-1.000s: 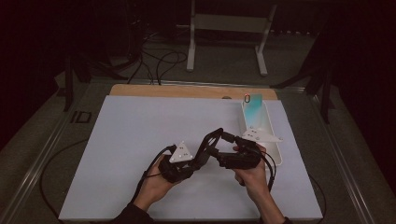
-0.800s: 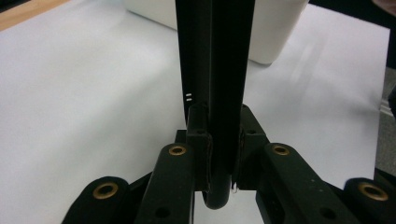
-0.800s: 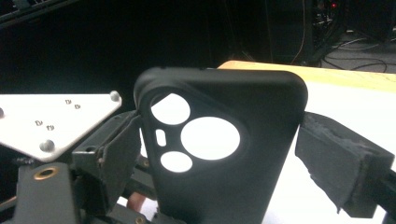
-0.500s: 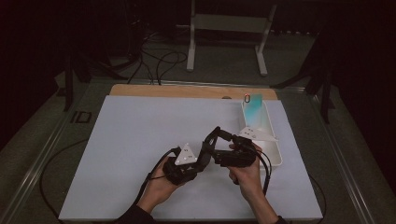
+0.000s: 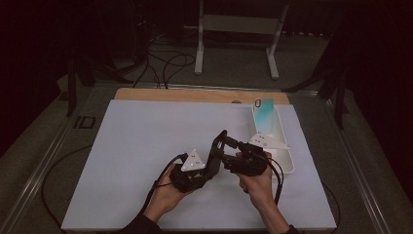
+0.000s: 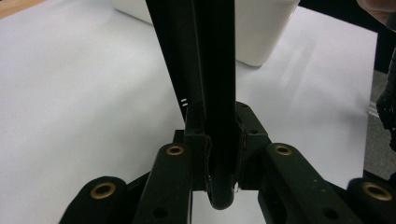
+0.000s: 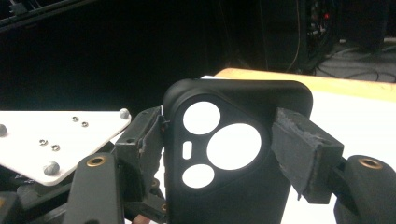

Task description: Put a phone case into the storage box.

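Tongs on both sides are meeting at one thing: a black, soft-looking phone case with round camera cut-outs [image 7: 236, 154], held up just above the white worktop [image 5: 141, 146] near its middle. The left tongs [image 5: 217, 146] are clenching the case edge-on, its thin side running up between their jaws in the left gripper view [image 6: 212, 93]. The right tongs [image 5: 233, 143] are closing in on the case's two long sides in the right gripper view; whether both pads are actually pressing or only touching, I cannot tell.

Judging from this, the case is being passed or steadied between the hands. To do it well, the right tongs should be gripping squarely across the flat sides below the cut-outs before the left tongs are letting go, and neither should be squeezing so hard that the flexible shell is buckling.

Just beyond the right hand [image 5: 255, 183], a long white plastic tray [image 5: 285, 156] is lying along the worktop's right edge, with a pale turquoise flat object [image 5: 265, 117] leaning in its far end. The tray's near wall is close to the right gripper, and its trailing black cable [image 5: 278, 180] could be snagging there.
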Demonstrator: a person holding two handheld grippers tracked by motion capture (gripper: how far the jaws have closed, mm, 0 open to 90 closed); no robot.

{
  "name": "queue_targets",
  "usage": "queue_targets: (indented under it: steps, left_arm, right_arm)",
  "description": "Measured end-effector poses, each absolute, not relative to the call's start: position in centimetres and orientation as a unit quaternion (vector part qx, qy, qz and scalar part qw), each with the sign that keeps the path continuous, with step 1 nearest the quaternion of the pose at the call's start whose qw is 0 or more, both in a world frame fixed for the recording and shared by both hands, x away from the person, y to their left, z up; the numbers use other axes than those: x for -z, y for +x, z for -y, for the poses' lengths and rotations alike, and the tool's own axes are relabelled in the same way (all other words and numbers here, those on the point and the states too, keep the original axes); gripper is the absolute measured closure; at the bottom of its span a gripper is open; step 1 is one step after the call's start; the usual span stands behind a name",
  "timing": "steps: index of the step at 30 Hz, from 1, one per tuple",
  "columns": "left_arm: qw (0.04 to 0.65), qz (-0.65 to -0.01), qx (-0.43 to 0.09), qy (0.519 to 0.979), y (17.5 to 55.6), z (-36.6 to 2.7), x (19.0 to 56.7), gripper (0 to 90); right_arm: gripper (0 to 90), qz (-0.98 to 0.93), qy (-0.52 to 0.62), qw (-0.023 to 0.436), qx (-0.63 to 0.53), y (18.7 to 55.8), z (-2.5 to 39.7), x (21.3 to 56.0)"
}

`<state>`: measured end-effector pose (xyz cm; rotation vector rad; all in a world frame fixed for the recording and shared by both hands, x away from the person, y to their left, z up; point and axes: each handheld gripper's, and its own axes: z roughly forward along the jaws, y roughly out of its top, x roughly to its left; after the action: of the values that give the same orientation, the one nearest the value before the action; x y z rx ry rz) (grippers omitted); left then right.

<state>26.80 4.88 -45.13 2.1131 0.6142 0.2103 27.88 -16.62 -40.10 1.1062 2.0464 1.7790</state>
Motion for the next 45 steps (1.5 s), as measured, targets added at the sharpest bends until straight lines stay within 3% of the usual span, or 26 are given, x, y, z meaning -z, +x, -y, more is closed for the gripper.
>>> queue_targets:
  steps: [5, 7, 10, 22, 30, 39, 45]
  left_arm:
    - [0.462, -0.263, -0.088, 0.842, 26.9, -5.4, 45.0, 80.6]
    - [0.462, -0.261, -0.094, 0.842, 26.8, -5.6, 44.8, 80.7]
    - [0.464, -0.258, -0.095, 0.842, 26.7, -5.6, 44.7, 80.7]
    - [0.474, -0.239, -0.085, 0.843, 26.4, -5.3, 44.7, 80.7]
    - [0.478, -0.241, -0.092, 0.839, 26.4, -5.4, 44.7, 79.3]
    - [0.491, -0.267, -0.106, 0.822, 26.6, -7.1, 44.5, 52.5]
    - [0.476, -0.296, -0.150, 0.815, 26.2, -8.3, 44.7, 22.5]
  right_arm:
    - [23.4, -0.692, 0.365, 0.117, -0.611, 27.6, 16.4, 39.9]
    - [13.7, -0.692, 0.372, 0.120, -0.608, 27.8, 16.5, 40.1]
    - [9.7, -0.691, 0.379, 0.117, -0.604, 28.0, 16.4, 40.2]
    - [11.9, -0.681, 0.394, 0.095, -0.610, 28.7, 16.6, 40.5]
    - [13.4, -0.685, 0.389, 0.111, -0.606, 28.3, 16.4, 40.3]
    - [13.5, -0.687, 0.392, 0.121, -0.600, 28.4, 16.6, 40.1]
    - [13.5, -0.691, 0.389, 0.125, -0.597, 28.4, 16.4, 40.0]
